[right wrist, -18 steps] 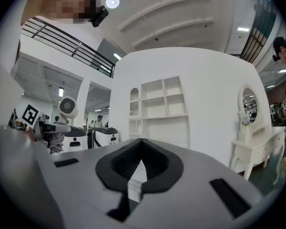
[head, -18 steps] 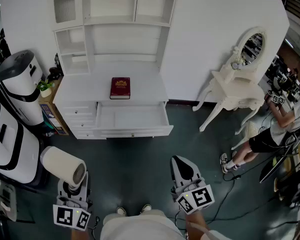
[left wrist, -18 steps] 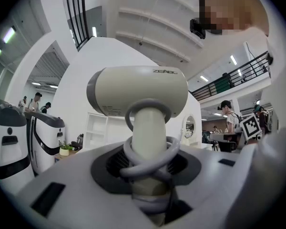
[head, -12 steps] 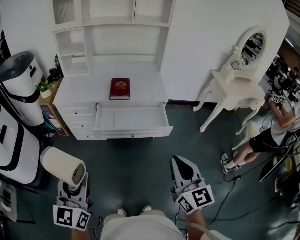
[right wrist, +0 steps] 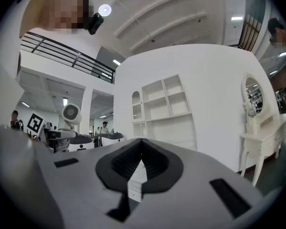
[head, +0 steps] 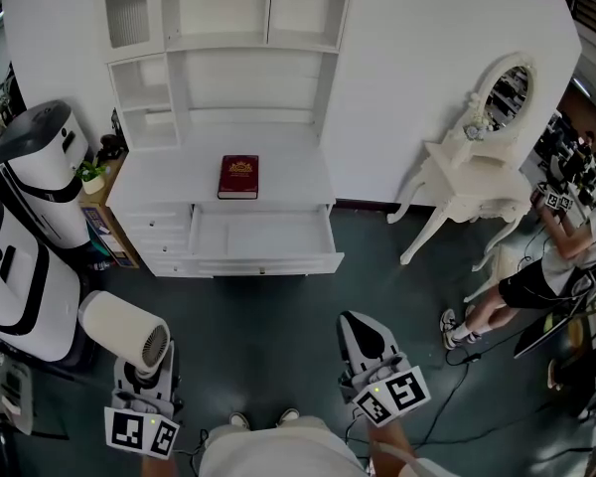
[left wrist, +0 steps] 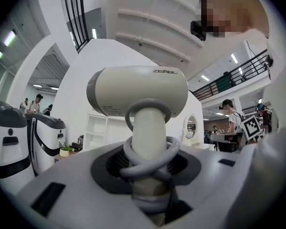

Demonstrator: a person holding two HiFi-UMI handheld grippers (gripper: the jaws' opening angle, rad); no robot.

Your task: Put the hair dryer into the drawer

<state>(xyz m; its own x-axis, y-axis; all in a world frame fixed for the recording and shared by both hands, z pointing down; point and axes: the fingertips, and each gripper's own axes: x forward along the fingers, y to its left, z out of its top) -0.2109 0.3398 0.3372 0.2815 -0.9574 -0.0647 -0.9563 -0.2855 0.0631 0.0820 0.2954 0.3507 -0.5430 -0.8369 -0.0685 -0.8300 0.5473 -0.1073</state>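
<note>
A cream hair dryer [head: 125, 329] stands upright in my left gripper [head: 145, 374] at the lower left of the head view. In the left gripper view the jaws are shut on its handle [left wrist: 148, 142], which has the grey cord wound round it, and the barrel [left wrist: 138, 91] lies crosswise above. My right gripper [head: 366, 343] hangs at the lower middle, shut with nothing in it; in the right gripper view its tips [right wrist: 142, 140] meet. The white cabinet's wide drawer [head: 264, 238] stands pulled open and looks empty, well ahead of both grippers.
A red book [head: 238, 176] lies on the cabinet top [head: 298, 167] above the drawer. White robot-like machines [head: 25, 227] stand at the left by a small plant [head: 91, 175]. A white vanity table with a mirror [head: 472, 182], a person [head: 561, 251] and floor cables [head: 457, 361] are at the right.
</note>
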